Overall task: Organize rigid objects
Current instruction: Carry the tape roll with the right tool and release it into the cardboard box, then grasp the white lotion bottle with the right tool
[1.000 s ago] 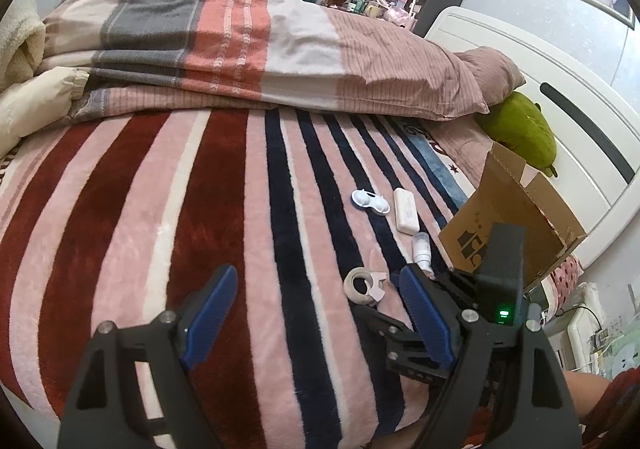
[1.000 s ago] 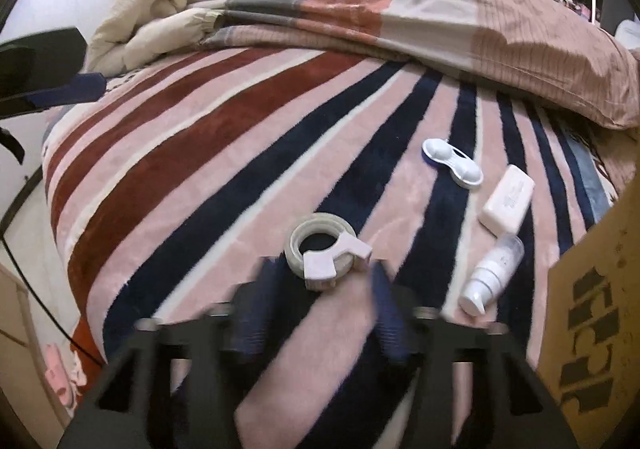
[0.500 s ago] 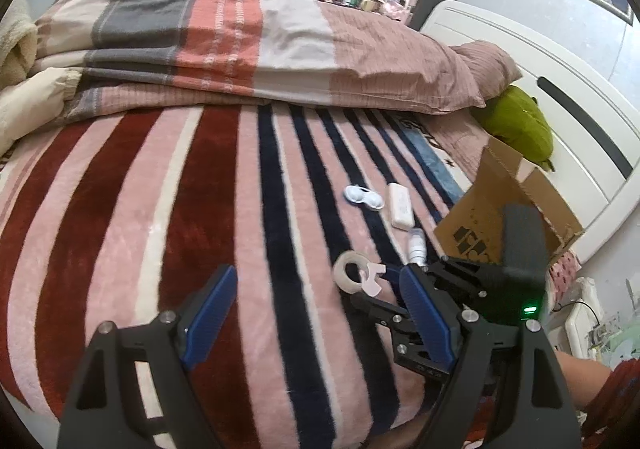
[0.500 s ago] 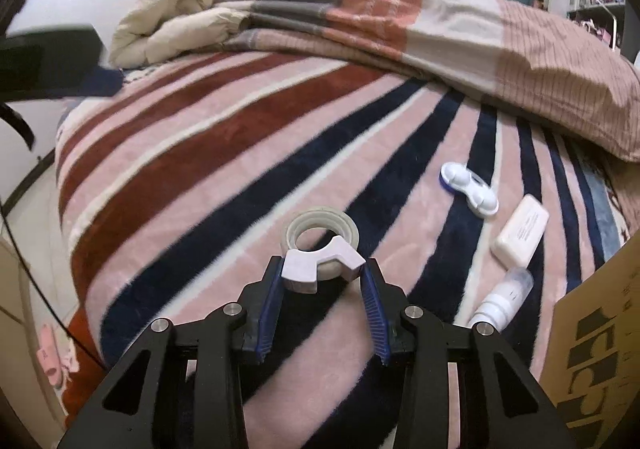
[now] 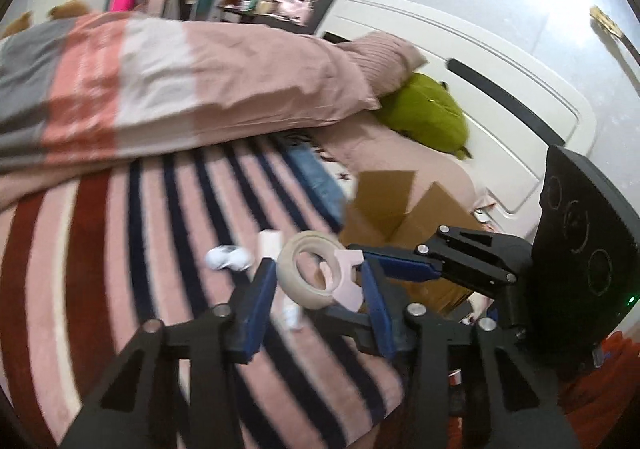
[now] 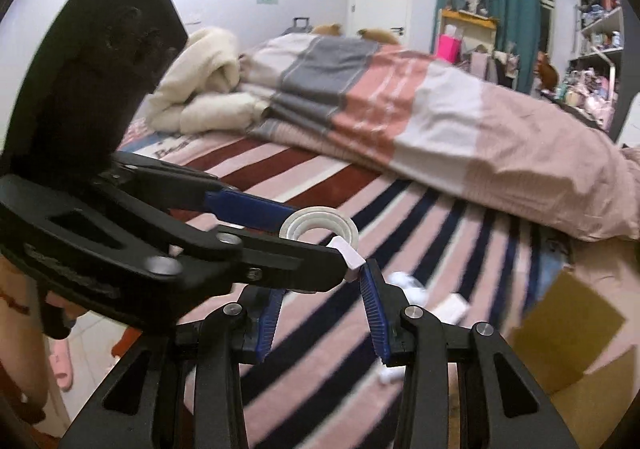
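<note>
Right hand-held gripper (image 5: 362, 273) grips the tape roll (image 5: 308, 269) by its pink dispenser, lifted off the bed (image 5: 120, 249), apparently handing it to the left hand-held gripper (image 5: 316, 305), whose blue pads flank it ungripped, before boxing.

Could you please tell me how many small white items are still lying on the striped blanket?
3: a double-lobed case lies leftmost, a white bar sits just beyond the lifted tape roll, and a small bottle lies nearer, partly hidden by that roll. Others may be hidden.
</note>
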